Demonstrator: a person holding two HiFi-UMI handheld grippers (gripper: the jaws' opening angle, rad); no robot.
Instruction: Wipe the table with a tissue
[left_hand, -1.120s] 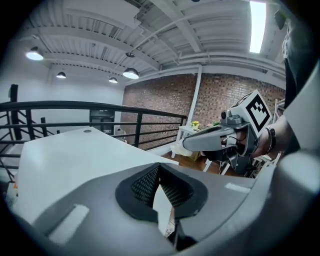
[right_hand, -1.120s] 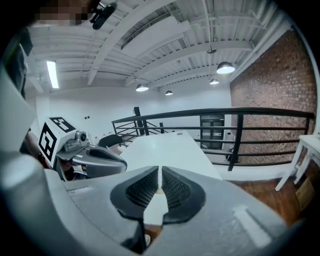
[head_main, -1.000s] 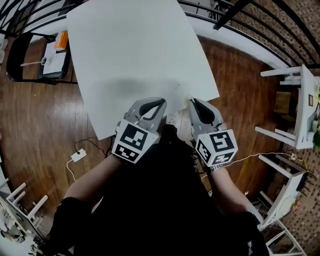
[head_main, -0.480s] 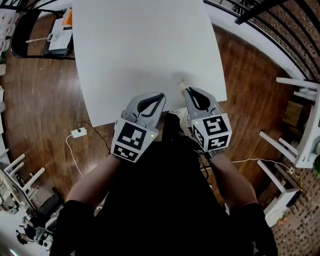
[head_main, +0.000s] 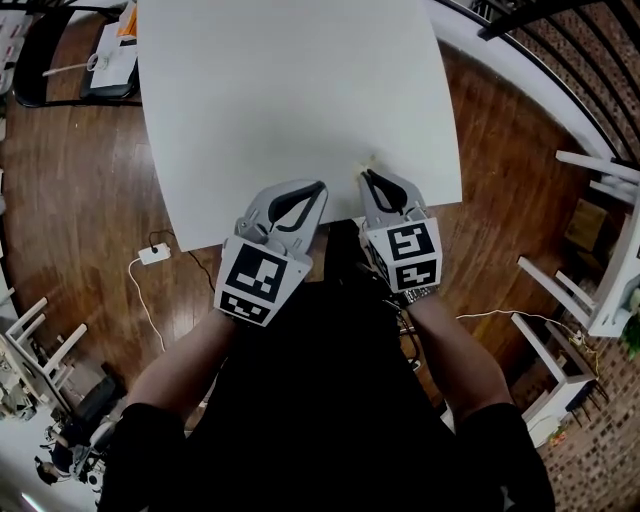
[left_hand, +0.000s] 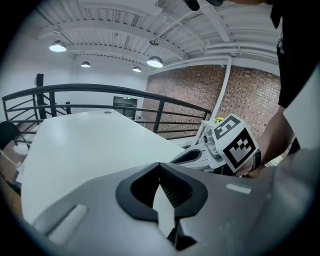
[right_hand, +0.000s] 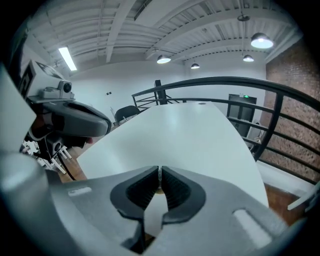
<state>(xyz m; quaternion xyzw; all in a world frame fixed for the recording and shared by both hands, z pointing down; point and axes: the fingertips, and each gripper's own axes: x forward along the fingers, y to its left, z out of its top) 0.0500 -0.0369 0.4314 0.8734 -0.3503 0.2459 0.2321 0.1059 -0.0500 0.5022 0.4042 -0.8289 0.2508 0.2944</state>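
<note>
Both jaws were closed at the white counter's (head_main: 290, 90) near edge, left gripper (head_main: 318, 187) empty, right gripper (head_main: 366, 176) pinching a tissue (right_hand: 160, 190); wood floor (head_main: 80, 190) around.

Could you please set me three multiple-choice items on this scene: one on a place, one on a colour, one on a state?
1. The left tongs and right tongs are:
A. over the table's near edge
B. at its far edge
C. on the floor
2. The table is:
A. black
B. white
C. brown
3. The left tongs are:
A. wide open
B. shut on a cup
C. shut, empty
A: both tips lie over the near edge. B: its top is plain white. C: the jaws meet with nothing between.
</note>
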